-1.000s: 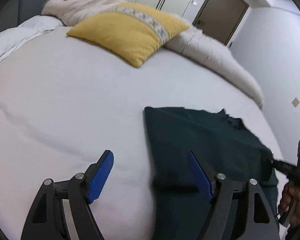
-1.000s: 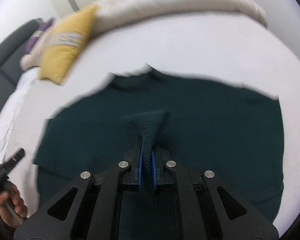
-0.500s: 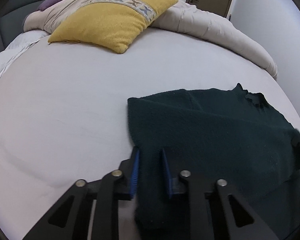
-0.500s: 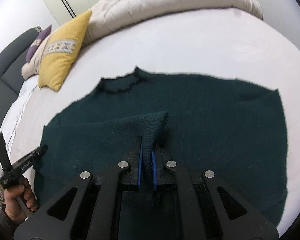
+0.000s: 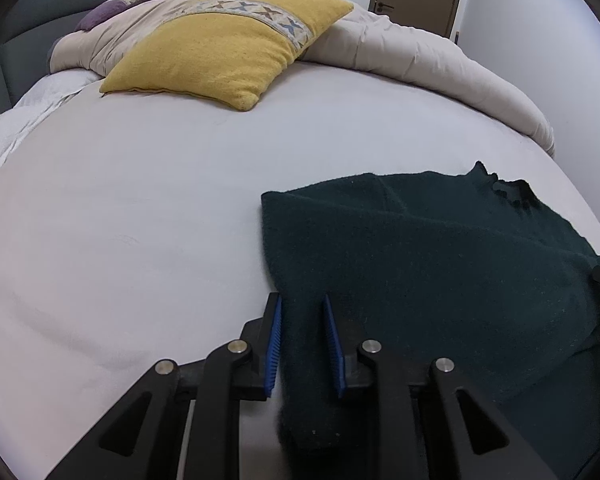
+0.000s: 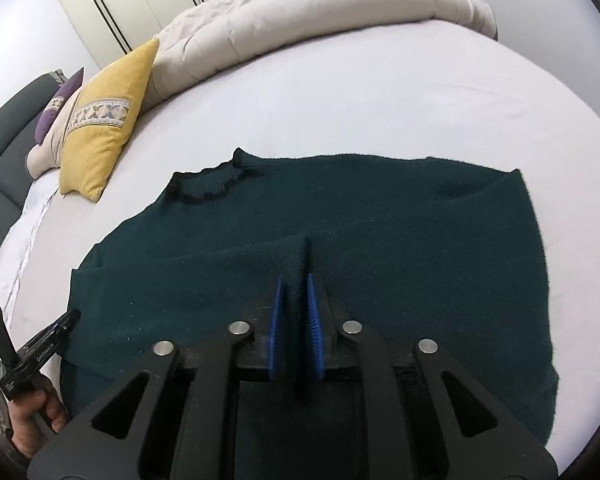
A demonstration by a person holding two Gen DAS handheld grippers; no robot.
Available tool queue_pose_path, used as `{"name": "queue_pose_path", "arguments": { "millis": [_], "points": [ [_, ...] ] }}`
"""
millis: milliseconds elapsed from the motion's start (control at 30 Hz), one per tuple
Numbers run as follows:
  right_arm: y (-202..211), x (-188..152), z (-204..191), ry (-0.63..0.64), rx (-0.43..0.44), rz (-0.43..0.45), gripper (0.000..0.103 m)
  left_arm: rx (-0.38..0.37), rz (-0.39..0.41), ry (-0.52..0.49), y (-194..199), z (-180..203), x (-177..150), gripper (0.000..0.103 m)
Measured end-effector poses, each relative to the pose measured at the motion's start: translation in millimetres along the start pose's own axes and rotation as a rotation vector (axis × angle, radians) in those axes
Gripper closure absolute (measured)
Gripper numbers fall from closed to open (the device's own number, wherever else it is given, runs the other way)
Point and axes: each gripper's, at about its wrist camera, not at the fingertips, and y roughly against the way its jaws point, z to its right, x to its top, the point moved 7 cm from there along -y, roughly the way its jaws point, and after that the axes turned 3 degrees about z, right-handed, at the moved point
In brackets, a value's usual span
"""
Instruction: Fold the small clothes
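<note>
A dark green knit sweater lies on the white bed, neck hole away from me; it also shows in the left wrist view, partly folded over itself. My left gripper is shut on the sweater's near left edge, with thick fabric bunched between the blue pads. My right gripper is shut on a raised fold of the sweater near its middle front. The left gripper's handle and the hand holding it show at the lower left of the right wrist view.
A yellow cushion and a rolled beige duvet lie at the far side of the bed. White sheet spreads left of the sweater. Wardrobe doors and a brown door stand behind.
My left gripper went from wide open to shut on the sweater's left edge. My right gripper kept its hold and lowered the fold onto the sweater.
</note>
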Motion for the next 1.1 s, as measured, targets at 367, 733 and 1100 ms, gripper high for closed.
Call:
{"name": "queue_pose_path", "arguments": {
  "millis": [367,733,1100],
  "points": [
    [51.1,-7.3,18.1,-0.021,-0.026,0.043,0.074,-0.07,-0.022,0.043,46.2,-8.6,-11.0,0.06],
    [193.1,-130.8,59.8,-0.082,0.064,0.062,0.042,-0.231,-0.088,0.156,168.9,-36.8,-125.0,0.034],
    [242.0,-248.6,149.9,-0.249,0.067,-0.032,0.042,-0.335,-0.23,0.201,226.4,-40.5,-221.1,0.034]
  ]
}}
